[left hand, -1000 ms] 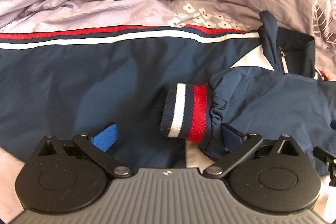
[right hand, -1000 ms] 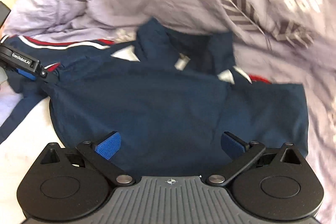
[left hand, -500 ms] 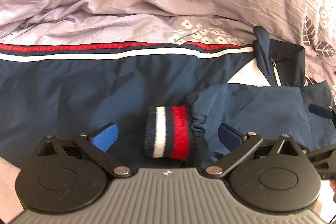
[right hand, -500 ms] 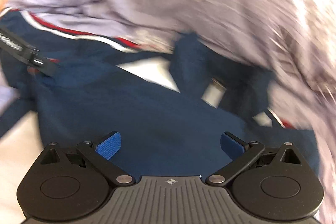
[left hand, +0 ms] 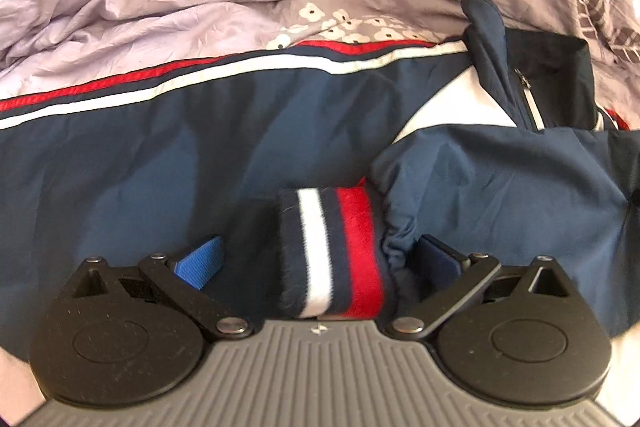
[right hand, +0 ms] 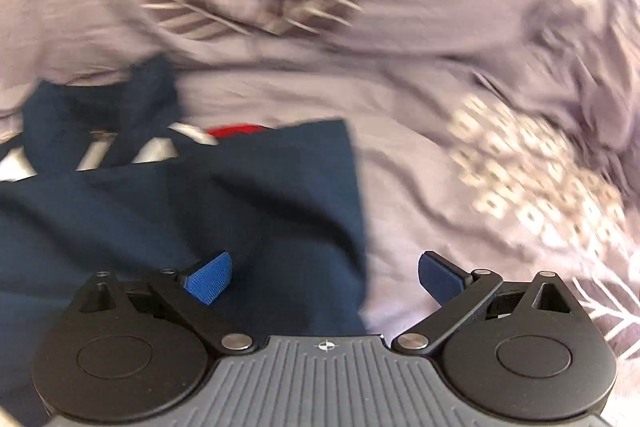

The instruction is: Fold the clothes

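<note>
The navy jacket [left hand: 140, 167] lies spread across a bed, backed by a rumpled lilac duvet [left hand: 200, 7] printed with white flowers and grey leaves. Your left gripper [left hand: 320, 263] hovers low over the garment with its blue-padded fingers [left hand: 202, 261] spread wide, holding nothing. Between them sits the striped cuff [left hand: 332, 251], banded navy, white and red, at the end of a sleeve [left hand: 500, 179] folded back over the jacket's body. The gathered cloth just behind the cuff bunches against your right-hand finger pad; whether it touches cannot be told. A red and white stripe [left hand: 200, 79] runs along the jacket's far edge, where it meets the duvet. The collar [left hand: 540, 67], with a zip, stands up at the far right.

Your right gripper [right hand: 324, 279] is also open and empty, straddling the jacket's side edge [right hand: 352, 207]: one finger [right hand: 210, 279] over navy cloth, the other [right hand: 438, 277] over the bare duvet [right hand: 480, 107]. This view is blurred, so fine detail there is lost. The duvet's folds crowd the collar [right hand: 120, 107] from behind.
</note>
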`<state>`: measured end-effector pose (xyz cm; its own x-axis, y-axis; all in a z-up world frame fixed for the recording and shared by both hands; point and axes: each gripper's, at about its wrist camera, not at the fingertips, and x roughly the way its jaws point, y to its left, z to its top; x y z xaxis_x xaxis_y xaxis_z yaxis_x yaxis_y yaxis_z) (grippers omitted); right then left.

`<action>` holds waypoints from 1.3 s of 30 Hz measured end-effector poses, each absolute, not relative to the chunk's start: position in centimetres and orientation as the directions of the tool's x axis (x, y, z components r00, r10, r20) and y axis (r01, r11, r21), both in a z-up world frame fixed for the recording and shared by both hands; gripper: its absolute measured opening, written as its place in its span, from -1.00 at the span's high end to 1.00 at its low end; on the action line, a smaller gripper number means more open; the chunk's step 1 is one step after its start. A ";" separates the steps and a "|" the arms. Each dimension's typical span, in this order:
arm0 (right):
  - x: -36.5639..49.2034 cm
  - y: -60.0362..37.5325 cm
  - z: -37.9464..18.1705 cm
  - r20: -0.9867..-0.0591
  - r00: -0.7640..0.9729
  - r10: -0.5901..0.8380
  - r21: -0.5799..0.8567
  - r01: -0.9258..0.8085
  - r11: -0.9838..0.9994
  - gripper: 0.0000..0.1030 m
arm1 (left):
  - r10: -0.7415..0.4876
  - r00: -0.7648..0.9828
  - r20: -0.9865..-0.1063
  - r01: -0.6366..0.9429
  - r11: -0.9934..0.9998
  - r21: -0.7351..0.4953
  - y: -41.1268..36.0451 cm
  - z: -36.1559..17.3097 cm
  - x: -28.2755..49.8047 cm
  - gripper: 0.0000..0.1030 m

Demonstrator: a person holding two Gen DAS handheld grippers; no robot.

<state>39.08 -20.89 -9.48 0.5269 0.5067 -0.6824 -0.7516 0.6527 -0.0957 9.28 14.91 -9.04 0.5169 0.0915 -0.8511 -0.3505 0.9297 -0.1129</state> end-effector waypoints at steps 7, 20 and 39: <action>33.7 -22.3 -9.3 -0.694 0.397 0.600 -0.107 -0.882 0.459 -0.99 | 0.087 0.529 -0.844 -0.332 0.937 -0.112 15.0 -9.1 9.4 -0.99; 34.5 -26.5 -7.1 -0.631 0.453 0.630 -0.022 -0.822 0.569 -0.96 | 0.032 0.551 -0.834 -0.358 0.912 -0.202 16.7 -7.1 8.3 -0.99; 28.0 -19.1 -7.4 -0.709 0.291 0.643 -0.045 -0.928 0.370 -0.97 | 0.029 0.567 -0.823 -0.414 0.874 -0.254 22.9 -4.3 2.8 -0.98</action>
<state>28.03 -19.07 -7.40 0.2909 0.6427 -0.7087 -0.9280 0.3699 -0.0455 2.79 22.86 -4.30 0.5667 0.0291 -0.8234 -0.4143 0.8739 -0.2542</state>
